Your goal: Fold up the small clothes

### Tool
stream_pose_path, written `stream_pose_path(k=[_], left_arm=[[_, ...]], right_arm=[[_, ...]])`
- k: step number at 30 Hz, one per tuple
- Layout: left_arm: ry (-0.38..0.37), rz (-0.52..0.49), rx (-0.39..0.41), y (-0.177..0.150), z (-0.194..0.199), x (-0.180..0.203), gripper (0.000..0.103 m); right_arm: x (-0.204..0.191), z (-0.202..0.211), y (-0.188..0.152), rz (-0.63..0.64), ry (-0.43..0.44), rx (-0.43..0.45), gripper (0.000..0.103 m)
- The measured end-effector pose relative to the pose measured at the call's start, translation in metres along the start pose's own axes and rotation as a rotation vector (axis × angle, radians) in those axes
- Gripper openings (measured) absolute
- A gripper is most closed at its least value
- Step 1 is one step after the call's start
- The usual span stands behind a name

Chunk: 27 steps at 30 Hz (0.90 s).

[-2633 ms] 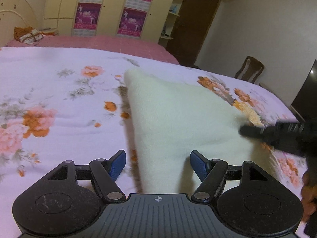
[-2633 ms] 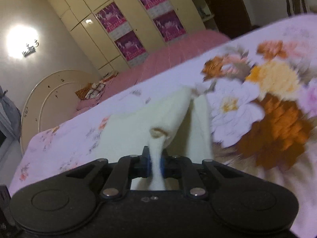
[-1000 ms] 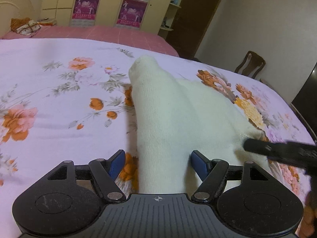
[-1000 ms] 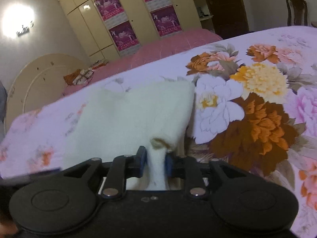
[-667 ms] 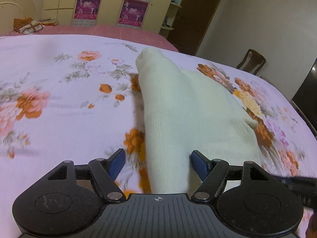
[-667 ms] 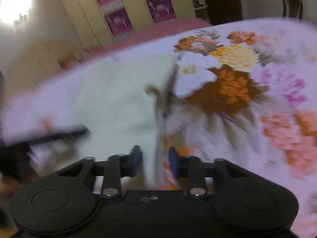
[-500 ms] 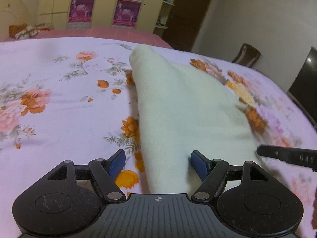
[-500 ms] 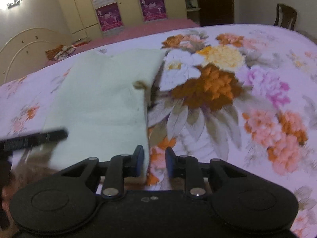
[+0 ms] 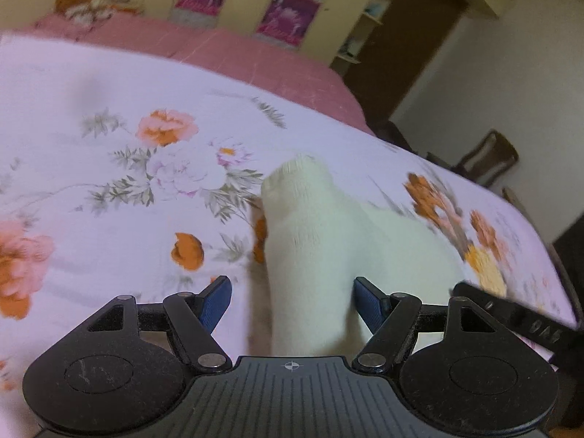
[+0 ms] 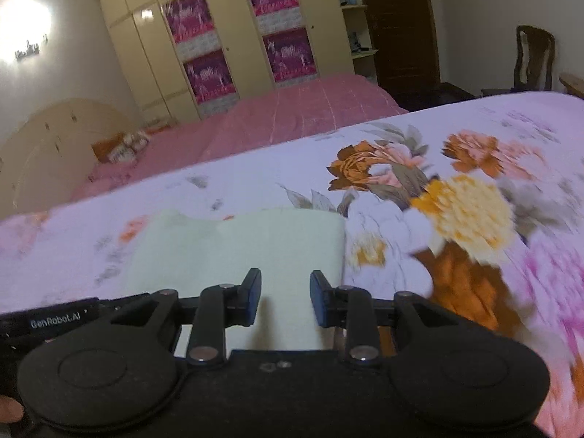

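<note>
Right gripper (image 10: 284,297) lets go: jaws now half open, empty; cream knitted garment (image 10: 241,248) lies folded on floral bedsheet (image 10: 456,168) ahead. Left gripper (image 9: 292,301) jaws wide, garment between, ungripped. Fold landed.

Cream wardrobe (image 10: 219,36) behind a pink bed (image 10: 292,116) — wooden chair (image 10: 534,58) rightward.

Hidden, cropped and blurred parts of the two wrist views

The cream knit garment (image 9: 310,241) has its near end hidden behind the left gripper (image 9: 292,301) body, and its right side smears into blur; in the right wrist view its near edge runs under the right gripper (image 10: 284,301). The floral bedsheet (image 10: 474,219) blurs heavily at the right (flower outlines are lost there). The wardrobe posters (image 10: 284,51) are too blurred to read.
</note>
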<state>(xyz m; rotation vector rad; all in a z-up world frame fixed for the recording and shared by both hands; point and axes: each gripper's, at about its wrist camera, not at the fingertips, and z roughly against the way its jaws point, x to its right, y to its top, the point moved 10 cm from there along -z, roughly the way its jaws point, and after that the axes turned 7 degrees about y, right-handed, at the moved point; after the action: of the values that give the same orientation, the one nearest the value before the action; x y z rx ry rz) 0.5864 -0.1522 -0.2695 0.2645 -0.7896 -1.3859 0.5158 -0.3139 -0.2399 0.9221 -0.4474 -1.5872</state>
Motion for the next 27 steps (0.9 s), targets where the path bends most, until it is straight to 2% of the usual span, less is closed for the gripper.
stream_pose_path(k=[4,6,8,10,12,13,15,17,18,20,23,25,27], left_arm=[[-0.005,0.057,0.013,0.012,-0.013,-0.003,0.076],[-0.01,0.08,0.02,0.019,-0.016,-0.003,0.076],[-0.005,0.101,0.038,0.027,-0.017,-0.004,0.076],[-0.005,0.124,0.054,0.034,-0.019,-0.004,0.076],[0.028,0.103,0.053,0.036,-0.03,-0.006,0.076],[0.035,0.096,0.057,0.036,-0.035,-0.006,0.076],[0.049,0.06,0.084,0.037,-0.037,-0.006,0.076],[0.047,0.063,0.078,0.039,-0.037,-0.006,0.076],[0.047,0.07,0.072,0.04,-0.034,-0.007,0.076],[0.047,0.071,0.081,0.039,-0.022,-0.008,0.076],[0.025,0.06,0.094,0.028,-0.001,-0.009,0.076],[0.019,0.052,0.086,0.016,0.006,-0.012,0.076],[0.034,0.025,0.083,0.004,0.002,-0.016,0.077]], right_arm=[[0.007,-0.027,0.001,0.037,-0.006,0.003,0.029],[0.015,-0.04,-0.005,0.055,-0.011,-0.027,0.029],[0.019,-0.039,0.0,0.023,0.008,-0.034,0.029],[0.016,-0.031,0.012,0.008,0.021,-0.001,0.03],[0.011,-0.03,0.024,0.028,0.021,0.033,0.032],[0.01,-0.035,0.026,0.041,0.016,0.027,0.032],[0.01,-0.056,0.014,0.087,-0.014,-0.049,0.031],[0.011,-0.062,0.01,0.137,-0.018,-0.037,0.031],[0.012,-0.061,0.012,0.12,-0.012,-0.045,0.031],[0.013,-0.055,0.017,0.089,-0.01,-0.061,0.031],[0.001,-0.032,0.023,0.079,0.033,-0.007,0.035],[-0.012,-0.019,0.013,0.116,0.052,0.007,0.037],[-0.014,-0.024,-0.005,0.183,0.013,-0.035,0.04]])
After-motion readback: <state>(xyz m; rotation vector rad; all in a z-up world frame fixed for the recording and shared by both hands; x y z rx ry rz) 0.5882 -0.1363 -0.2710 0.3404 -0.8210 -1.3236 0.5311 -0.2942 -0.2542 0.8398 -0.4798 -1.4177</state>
